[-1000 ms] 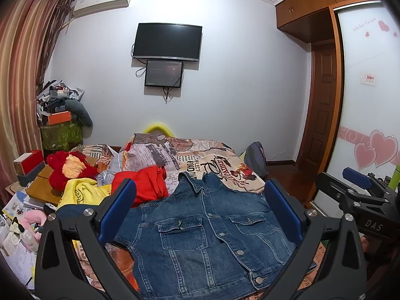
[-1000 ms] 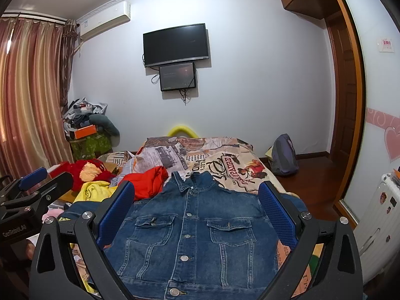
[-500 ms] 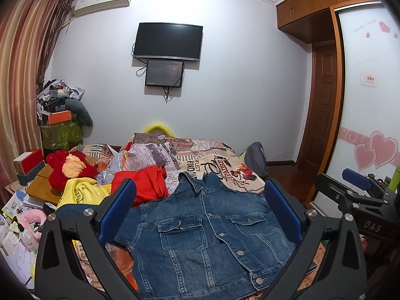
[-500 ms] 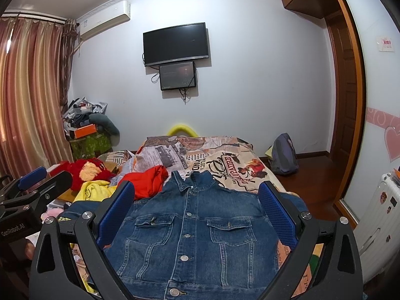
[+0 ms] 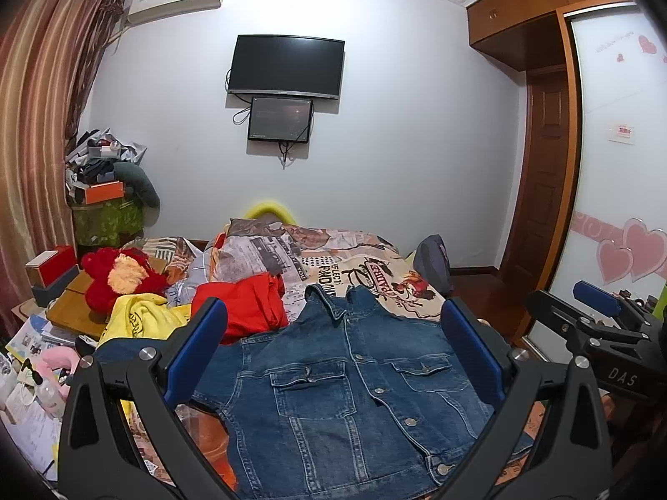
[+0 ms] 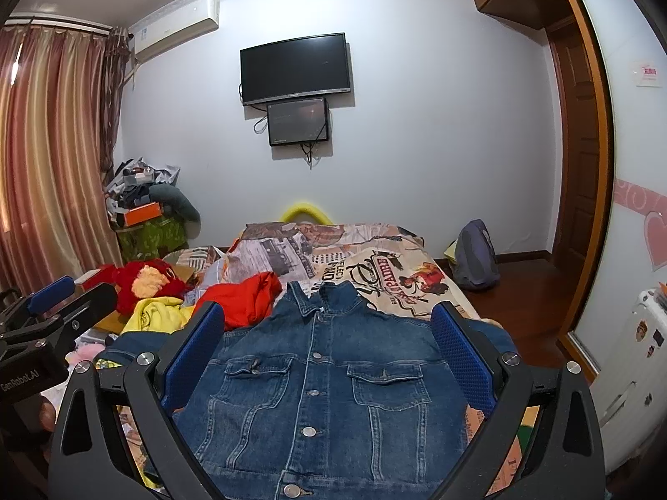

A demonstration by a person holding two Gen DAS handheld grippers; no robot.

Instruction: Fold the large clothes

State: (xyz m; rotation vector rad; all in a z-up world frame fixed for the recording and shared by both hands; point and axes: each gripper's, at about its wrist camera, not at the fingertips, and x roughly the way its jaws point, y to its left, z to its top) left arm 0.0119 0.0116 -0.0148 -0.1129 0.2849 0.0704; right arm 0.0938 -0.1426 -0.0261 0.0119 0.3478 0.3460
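A blue denim jacket (image 5: 346,391) (image 6: 321,379) lies flat and buttoned on the bed, front up, collar toward the far wall. Its sleeves spread out to both sides. My left gripper (image 5: 333,358) hovers open above the jacket's near half, holding nothing. My right gripper (image 6: 325,354) is also open and empty, over the chest of the jacket. In the left wrist view the right gripper's body (image 5: 600,333) shows at the right edge; in the right wrist view the left one (image 6: 50,316) shows at the left.
The bed (image 5: 358,258) has a printed cover. A red garment (image 5: 246,304) and a yellow one (image 5: 137,316) lie left of the jacket, with a red plush toy (image 5: 121,275) beyond. Cluttered boxes and papers line the left side. A backpack (image 6: 475,254) sits on the floor right.
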